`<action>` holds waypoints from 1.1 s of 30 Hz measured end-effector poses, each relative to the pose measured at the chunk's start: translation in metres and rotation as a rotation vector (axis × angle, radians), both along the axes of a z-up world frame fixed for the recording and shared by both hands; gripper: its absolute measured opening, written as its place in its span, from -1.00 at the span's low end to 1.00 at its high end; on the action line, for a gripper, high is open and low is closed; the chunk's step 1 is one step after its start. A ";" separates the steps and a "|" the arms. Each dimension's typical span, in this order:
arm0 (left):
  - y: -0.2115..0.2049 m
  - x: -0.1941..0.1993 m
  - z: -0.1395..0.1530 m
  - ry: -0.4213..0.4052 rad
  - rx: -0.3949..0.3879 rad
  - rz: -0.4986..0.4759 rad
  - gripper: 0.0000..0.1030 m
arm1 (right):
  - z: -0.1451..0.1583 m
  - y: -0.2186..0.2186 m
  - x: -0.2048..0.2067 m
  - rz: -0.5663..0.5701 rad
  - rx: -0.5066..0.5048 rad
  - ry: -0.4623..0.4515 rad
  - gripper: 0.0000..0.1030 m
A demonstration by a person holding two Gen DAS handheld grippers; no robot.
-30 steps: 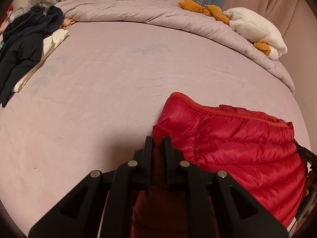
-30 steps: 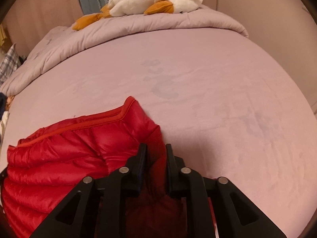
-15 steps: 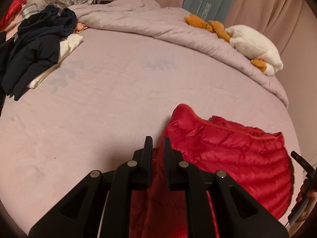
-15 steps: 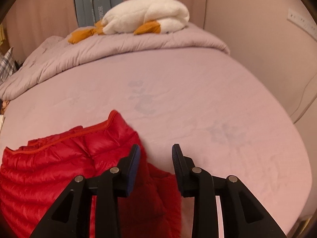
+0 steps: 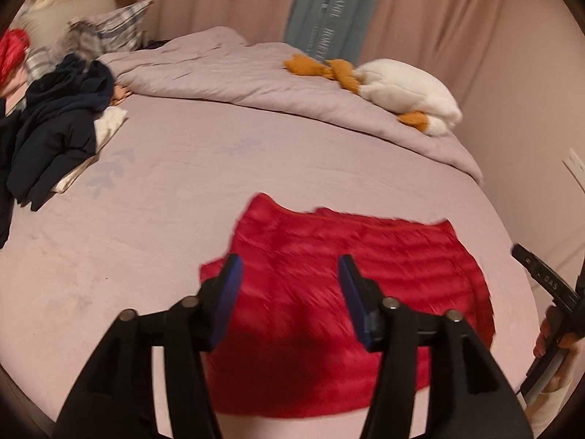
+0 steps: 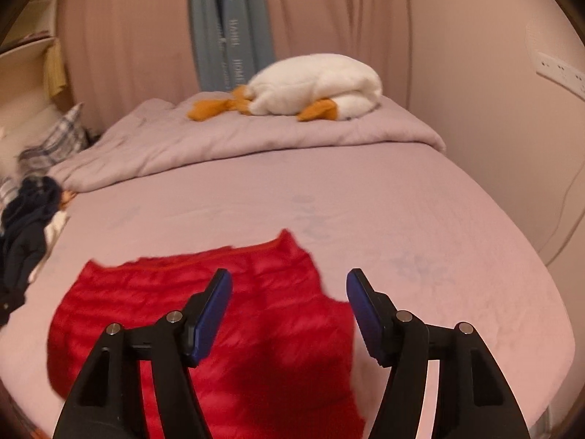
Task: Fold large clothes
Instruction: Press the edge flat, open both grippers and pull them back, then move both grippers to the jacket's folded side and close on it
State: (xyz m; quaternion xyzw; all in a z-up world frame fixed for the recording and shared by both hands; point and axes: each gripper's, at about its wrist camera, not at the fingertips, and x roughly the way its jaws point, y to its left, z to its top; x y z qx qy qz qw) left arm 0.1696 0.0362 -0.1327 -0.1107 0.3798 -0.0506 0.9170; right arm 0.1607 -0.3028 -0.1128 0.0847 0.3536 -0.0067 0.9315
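A red quilted down jacket (image 5: 340, 292) lies folded flat on the pink bed sheet (image 5: 146, 226), near the front edge; it also fills the lower left of the right wrist view, jacket (image 6: 219, 303). My left gripper (image 5: 289, 289) hovers above the jacket's left part, jaws opening, blue pads (image 5: 230, 292) apart and nothing pinched between them. My right gripper (image 6: 289, 303) hovers above the jacket's right edge, jaws likewise opening, empty. The right gripper's black body and the hand holding it show at the left view's right rim (image 5: 548, 289).
A heap of dark navy clothes (image 5: 55, 135) on a cream garment lies at the bed's left side. A rolled lilac duvet (image 5: 256, 84) crosses the back, with a white plush goose (image 5: 406, 98) on it. Plaid pillows (image 5: 120, 25), curtains and a wall sit behind.
Both grippers were shut on the red jacket's folded edge; both have let go, opened wide and risen away. The jacket now lies flat on the sheet.
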 end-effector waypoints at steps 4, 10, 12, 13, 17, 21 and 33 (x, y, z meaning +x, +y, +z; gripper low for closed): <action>-0.015 -0.020 0.001 -0.017 0.012 -0.039 0.41 | -0.004 0.013 -0.015 0.050 -0.002 -0.008 0.27; -0.027 -0.038 -0.008 -0.004 0.006 -0.070 0.58 | -0.016 0.024 -0.031 0.088 -0.004 0.018 0.27; -0.027 -0.040 -0.015 0.010 -0.007 -0.071 0.59 | -0.022 0.027 -0.033 0.100 0.000 0.040 0.27; -0.028 -0.041 -0.020 0.022 -0.014 -0.072 0.59 | -0.025 0.029 -0.035 0.109 -0.001 0.052 0.27; -0.031 -0.045 -0.039 0.072 0.002 -0.081 0.59 | -0.040 0.034 -0.045 0.125 -0.015 0.093 0.27; -0.023 -0.045 -0.054 0.108 -0.008 -0.048 0.62 | -0.051 0.023 -0.050 0.097 0.016 0.123 0.27; 0.016 -0.042 -0.079 0.144 -0.033 0.085 0.76 | -0.075 -0.037 -0.055 -0.073 0.187 0.171 0.59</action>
